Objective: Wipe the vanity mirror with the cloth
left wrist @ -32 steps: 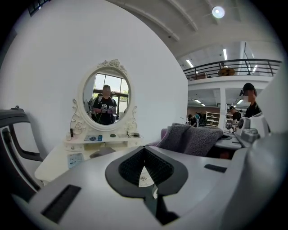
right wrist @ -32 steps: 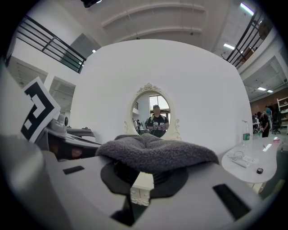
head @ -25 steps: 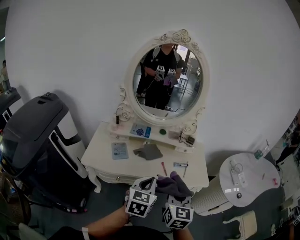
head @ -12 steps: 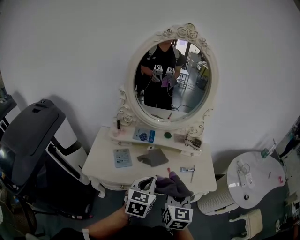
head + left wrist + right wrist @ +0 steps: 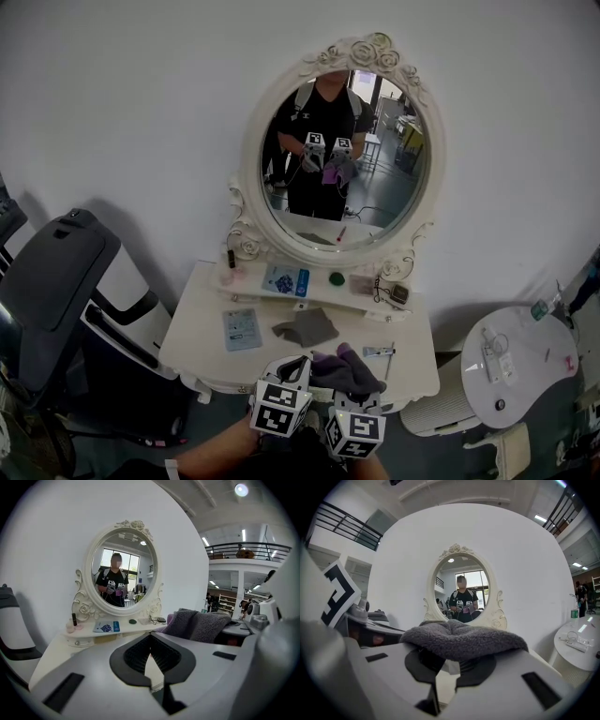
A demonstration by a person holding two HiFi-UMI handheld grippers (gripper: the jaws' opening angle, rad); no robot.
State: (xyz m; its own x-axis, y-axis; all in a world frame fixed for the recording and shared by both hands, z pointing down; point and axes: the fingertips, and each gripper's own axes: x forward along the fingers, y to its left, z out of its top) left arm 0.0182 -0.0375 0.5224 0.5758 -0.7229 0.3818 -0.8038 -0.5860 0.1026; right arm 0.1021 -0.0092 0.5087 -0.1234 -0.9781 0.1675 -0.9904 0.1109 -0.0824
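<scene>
The oval vanity mirror (image 5: 375,202) in its white carved frame stands on the white vanity table (image 5: 202,352) against the wall, and it reflects the person holding both grippers. It also shows in the left gripper view as mirror (image 5: 123,573) and in the right gripper view as mirror (image 5: 464,590). My right gripper (image 5: 352,386) is low in front of the table, shut on a grey-purple cloth (image 5: 347,368) that drapes over its tips (image 5: 451,660). My left gripper (image 5: 298,362) sits just left of it, shut and holding nothing (image 5: 150,638). The cloth (image 5: 201,625) lies to its right.
A second grey cloth (image 5: 305,328), a blue card (image 5: 241,329), a small tool (image 5: 380,352) and shelf items such as a blue box (image 5: 286,279) lie on the table. A black-and-white appliance (image 5: 56,281) stands left. A round white side table (image 5: 525,361) and a ribbed bin (image 5: 441,408) stand right.
The head view has shifted, so the mirror sits larger and more central and the table has slid slightly. Both grippers stay low in front, with the cloth still held in the right one.
</scene>
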